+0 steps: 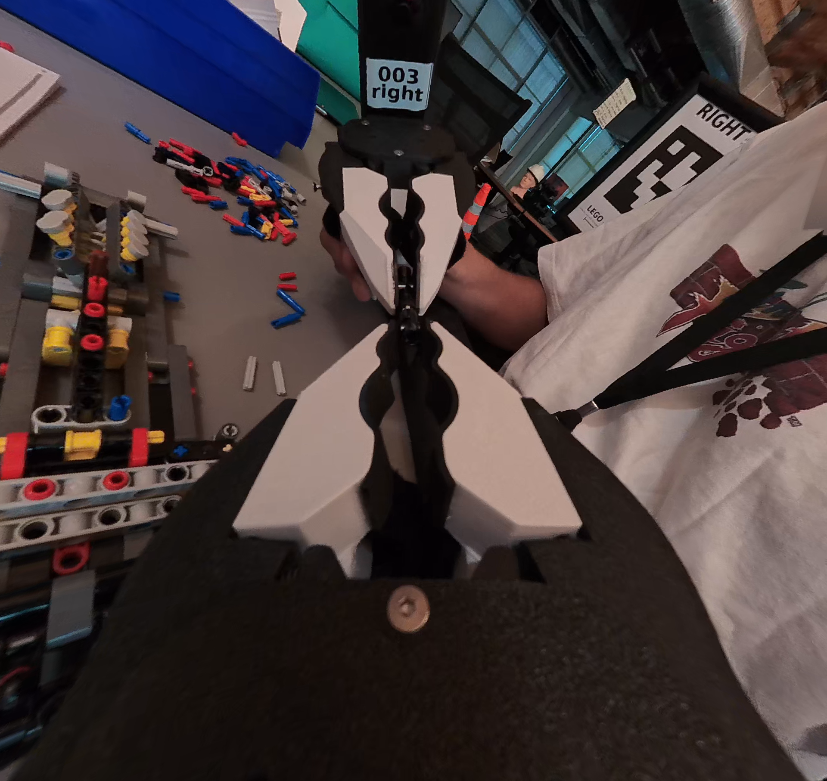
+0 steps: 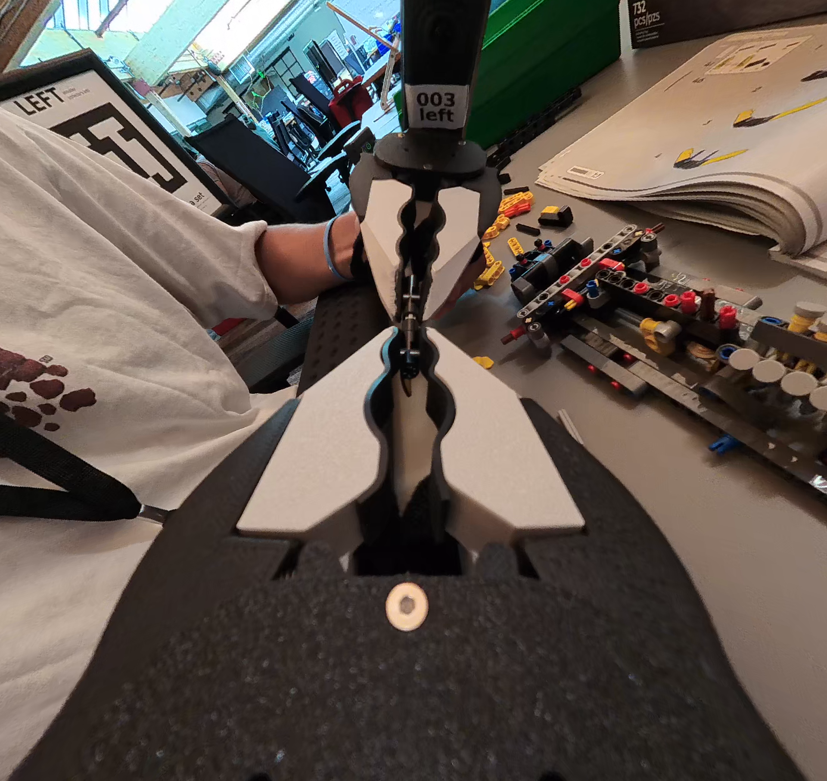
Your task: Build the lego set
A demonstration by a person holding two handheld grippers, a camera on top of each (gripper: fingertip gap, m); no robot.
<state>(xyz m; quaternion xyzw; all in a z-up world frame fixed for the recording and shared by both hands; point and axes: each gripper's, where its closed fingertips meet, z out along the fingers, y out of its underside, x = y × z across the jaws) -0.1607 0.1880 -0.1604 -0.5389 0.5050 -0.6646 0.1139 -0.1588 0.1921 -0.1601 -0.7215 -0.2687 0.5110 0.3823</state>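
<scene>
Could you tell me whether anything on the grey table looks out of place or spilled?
Nothing looks damaged. Small red, blue and black pins lie in a loose heap on the grey table, with a few strays nearby. Both tongs, left and right, meet tip to tip on a thin black axle assembly, above the table.

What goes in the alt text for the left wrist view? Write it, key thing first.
The left gripper and the right gripper meet tip to tip, both shut on a thin black axle piece held above the grey table. To the left lie the partly built lego model and a pile of loose red, blue and yellow pins.
</scene>
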